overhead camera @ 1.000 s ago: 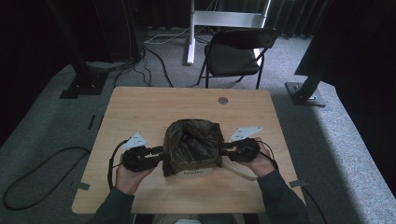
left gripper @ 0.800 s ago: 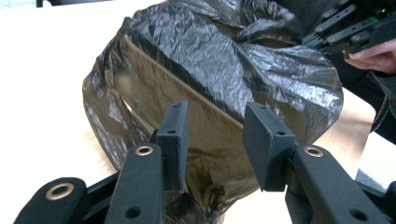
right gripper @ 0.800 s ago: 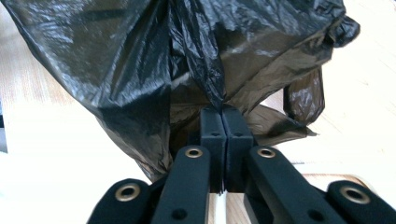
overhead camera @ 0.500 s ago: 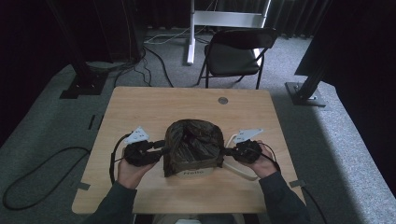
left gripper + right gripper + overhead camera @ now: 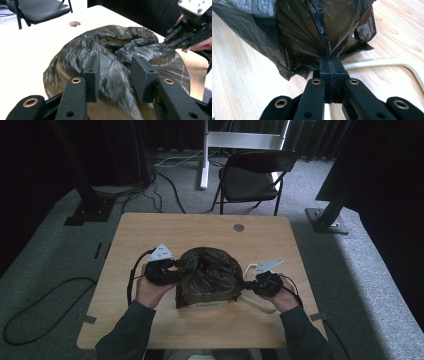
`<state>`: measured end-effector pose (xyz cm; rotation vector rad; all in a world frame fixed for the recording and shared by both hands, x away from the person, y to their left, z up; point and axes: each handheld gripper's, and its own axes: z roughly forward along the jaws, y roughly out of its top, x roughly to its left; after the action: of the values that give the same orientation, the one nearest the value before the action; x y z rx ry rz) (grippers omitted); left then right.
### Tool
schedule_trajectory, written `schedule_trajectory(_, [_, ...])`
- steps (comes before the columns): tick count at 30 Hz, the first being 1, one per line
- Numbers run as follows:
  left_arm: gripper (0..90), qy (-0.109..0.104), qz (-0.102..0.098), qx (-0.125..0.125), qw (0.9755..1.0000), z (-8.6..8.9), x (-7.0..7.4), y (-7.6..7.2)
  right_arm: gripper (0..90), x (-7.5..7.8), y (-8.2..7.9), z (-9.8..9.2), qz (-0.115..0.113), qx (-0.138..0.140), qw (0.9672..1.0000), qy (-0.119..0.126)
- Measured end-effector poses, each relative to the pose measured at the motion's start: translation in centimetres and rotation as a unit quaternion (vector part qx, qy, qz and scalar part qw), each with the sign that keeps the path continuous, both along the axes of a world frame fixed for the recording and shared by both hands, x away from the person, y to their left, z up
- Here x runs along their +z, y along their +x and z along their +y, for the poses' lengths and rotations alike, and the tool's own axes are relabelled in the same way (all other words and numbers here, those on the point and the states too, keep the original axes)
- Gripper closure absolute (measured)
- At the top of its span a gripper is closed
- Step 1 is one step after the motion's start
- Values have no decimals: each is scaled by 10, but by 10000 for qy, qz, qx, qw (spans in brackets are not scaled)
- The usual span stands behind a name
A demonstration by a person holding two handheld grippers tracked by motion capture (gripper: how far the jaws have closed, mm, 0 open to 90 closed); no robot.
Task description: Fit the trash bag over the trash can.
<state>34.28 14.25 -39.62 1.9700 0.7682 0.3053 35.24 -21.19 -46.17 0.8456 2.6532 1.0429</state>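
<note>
1 edge of the black bag (image 5: 207, 279), mid-table over a white bin (image 5: 260, 304), is clamped in the right gripper (image 5: 331, 65). The left gripper (image 5: 115, 75) hangs parted above the film, gripping nothing. Fitting the bag looks barely begun; the far side remains loose.

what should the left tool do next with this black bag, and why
Probably close the left tool on the bag. The right tool is already pinched shut on a fold of the plastic at its side, while the left jaws stand apart around the crinkled film without clamping it, so only one side is gripped.
</note>
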Motion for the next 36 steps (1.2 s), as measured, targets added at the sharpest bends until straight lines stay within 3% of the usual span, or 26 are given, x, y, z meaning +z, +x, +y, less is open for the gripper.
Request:
schedule_trajectory(8, [601, 193, -138, -133, 9996, -19, 10, 15, 900, -4, 4, -3, 77, -105, 9999, 3])
schedule_trajectory(14, [634, 444, -233, -82, 9987, -29, 9, 27, 900, -6, 4, -4, 92, -103, 9999, -3])
schedule_trajectory(18, [748, 712, -164, 6, 9973, -35, 4, 35, 900, -6, 4, -5, 88, -95, 9999, 7])
schedule_trajectory(22, [785, 972, -13, 42, 9953, -39, -4, 40, 900, -6, 3, -4, 83, -89, 9999, -6])
schedule_trajectory(33, [720, 1447, 192, -89, 9892, -48, -22, 44, 900, -6, 3, -4, 86, -78, 9999, 3])
schedule_trajectory(36, [681, 1455, 175, -103, 9891, -49, -22, 43, 900, -6, 3, -4, 79, -79, 9999, 12])
